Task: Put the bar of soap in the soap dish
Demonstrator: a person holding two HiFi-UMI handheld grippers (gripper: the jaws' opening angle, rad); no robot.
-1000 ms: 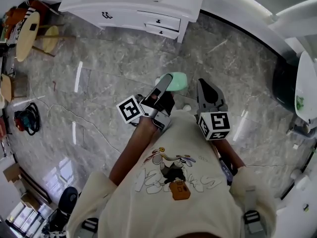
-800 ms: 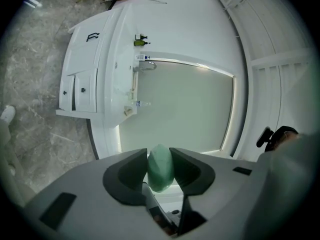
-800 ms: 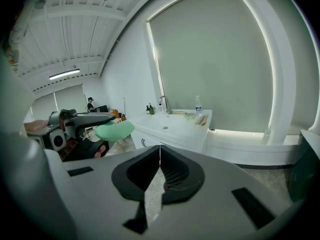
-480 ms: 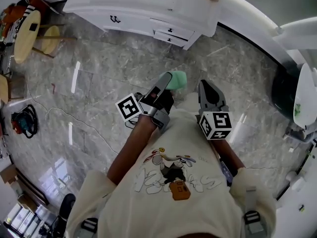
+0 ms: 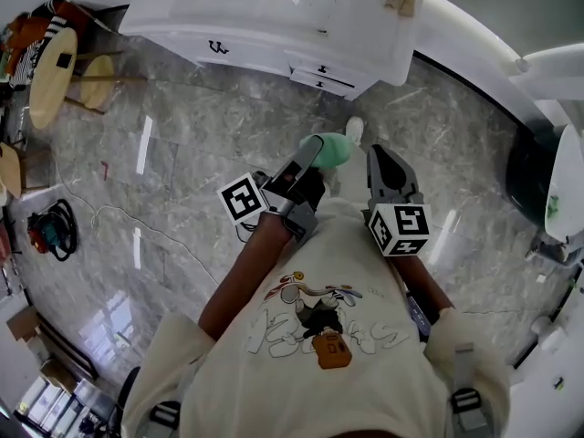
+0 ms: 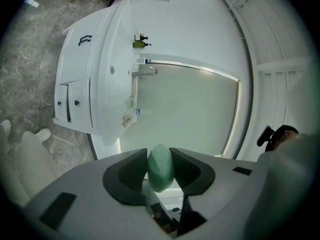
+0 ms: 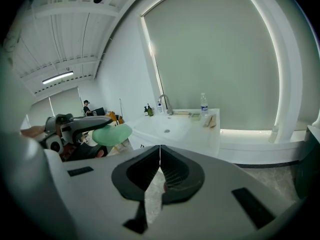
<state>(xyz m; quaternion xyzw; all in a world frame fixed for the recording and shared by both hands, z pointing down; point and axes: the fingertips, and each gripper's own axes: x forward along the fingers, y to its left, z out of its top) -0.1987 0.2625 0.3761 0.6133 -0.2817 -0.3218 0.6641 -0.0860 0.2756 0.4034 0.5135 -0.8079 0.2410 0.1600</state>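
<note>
A pale green bar of soap sits pinched between the jaws of my left gripper, held out over the marble floor in front of the person's body. From the right gripper view the same soap shows at the left, in the left gripper's tip. My right gripper is beside it, jaws pressed together with nothing between them. The white vanity with a sink stands ahead. A small greenish thing, perhaps the soap dish, lies on the counter near the tap.
The vanity has drawers facing me. A water bottle and pump bottles stand on the counter by the tap. Wooden stools are at the left, a cable coil on the floor. White shoes show below.
The view has drawn closer to the vanity, which now shows more of its top. Both grippers keep their pose, the soap still held in the left one.
</note>
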